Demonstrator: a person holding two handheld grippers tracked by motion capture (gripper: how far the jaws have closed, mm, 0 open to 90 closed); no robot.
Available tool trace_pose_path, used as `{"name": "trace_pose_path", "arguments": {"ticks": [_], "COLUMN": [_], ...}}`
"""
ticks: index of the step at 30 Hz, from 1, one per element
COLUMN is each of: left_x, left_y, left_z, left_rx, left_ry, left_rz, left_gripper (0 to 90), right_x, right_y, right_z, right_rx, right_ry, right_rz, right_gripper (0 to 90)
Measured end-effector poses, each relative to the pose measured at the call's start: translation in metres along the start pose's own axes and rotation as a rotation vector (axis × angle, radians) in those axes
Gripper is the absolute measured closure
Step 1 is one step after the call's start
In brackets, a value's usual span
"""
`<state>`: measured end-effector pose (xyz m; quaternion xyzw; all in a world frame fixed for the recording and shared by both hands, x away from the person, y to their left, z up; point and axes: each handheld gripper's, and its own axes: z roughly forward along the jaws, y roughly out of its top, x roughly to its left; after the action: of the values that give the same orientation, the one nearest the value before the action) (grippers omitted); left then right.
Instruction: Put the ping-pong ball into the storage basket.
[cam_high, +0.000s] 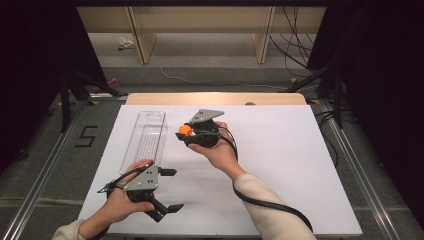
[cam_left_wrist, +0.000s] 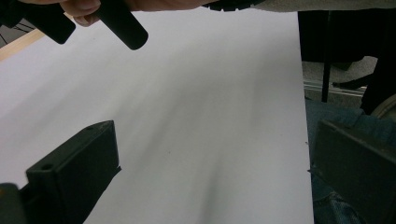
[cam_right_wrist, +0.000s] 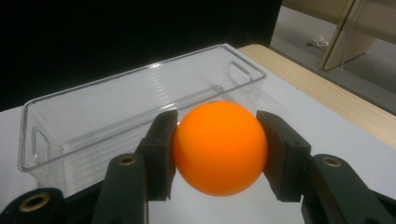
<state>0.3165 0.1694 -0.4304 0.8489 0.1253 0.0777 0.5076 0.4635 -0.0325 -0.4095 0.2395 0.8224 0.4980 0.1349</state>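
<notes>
1 orange ball (cam_right_wrist: 219, 147) clamped in right hand-held gripper (cam_right_wrist: 217, 154) beside clear bin (cam_right_wrist: 93, 116).

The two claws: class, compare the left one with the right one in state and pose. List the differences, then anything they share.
1. The right claw is shut on the orange ball; the left claw is open with nothing between its jaws.
2. The right claw is held beside the clear plastic bin; the left claw sits nearer the person, by the near end of the bin.
Shared: both have black jaws and are hand-held above the white tabletop.
</notes>
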Motion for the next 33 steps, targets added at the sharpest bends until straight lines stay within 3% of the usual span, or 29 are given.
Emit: {"name": "trace_pose_path", "arguments": {"ticks": [33], "left_x": [0.0001], "left_y": [0.0], "left_z": [-0.0003], "left_rx": [-0.003], "left_ry": [-0.003], "left_rz": [-0.002], "left_gripper": [0.8], "right_x": [0.0062], "right_y": [0.0079], "right_z": [0.01], "right_rx": [-0.002], "right_ry": [0.026], "right_rz": [-0.01], "right_gripper": [51.5]}}
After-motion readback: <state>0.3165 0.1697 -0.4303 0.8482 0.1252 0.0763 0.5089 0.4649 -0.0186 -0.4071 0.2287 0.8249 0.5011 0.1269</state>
